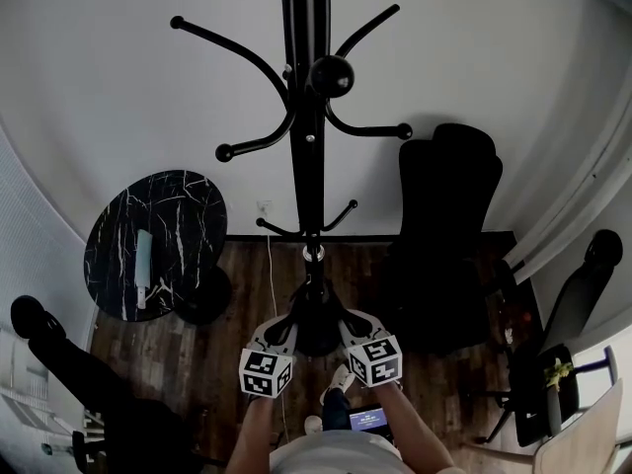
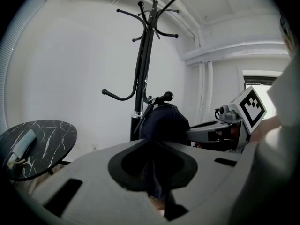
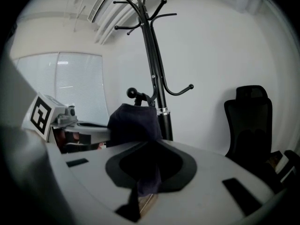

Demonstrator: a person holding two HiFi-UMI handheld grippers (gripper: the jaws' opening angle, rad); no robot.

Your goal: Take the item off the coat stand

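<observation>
At about nine o'clock from the coat stand (image 1: 308, 146) in the head view stands a round black marble table (image 1: 188, 215) with a pale object (image 1: 144, 255) lying on it, well apart from the work. The left gripper (image 1: 279, 332) is low down at the stand's six o'clock, and its own view shows its jaws drawn narrow onto a fold of the dark cap (image 2: 161, 123). The cap sits just under the ball-tipped low hook (image 2: 159, 98), touching it or very near it. I cannot tell whether any part of it is looped over that hook. The right gripper (image 1: 353, 328), just beside the left one, also has its jaws pinched close on the cap's cloth, so both hold the same item from opposite sides. An office chair (image 1: 444, 225) stands at about three o'clock from the pole. The likely trouble is a snag: pulling straight back or down while the cap is caught behind the hook's ball could stretch the fabric, tip the light stand toward the person, or drag the cloth out of one thin pinch. Uneven pulls from the two grippers could also twist it. No brand or wording can be read. There are only the square black-and-white markers on the gripper cubes, such as the marker cube (image 2: 251, 108), and a small lit screen (image 1: 367, 420) too small to read.
</observation>
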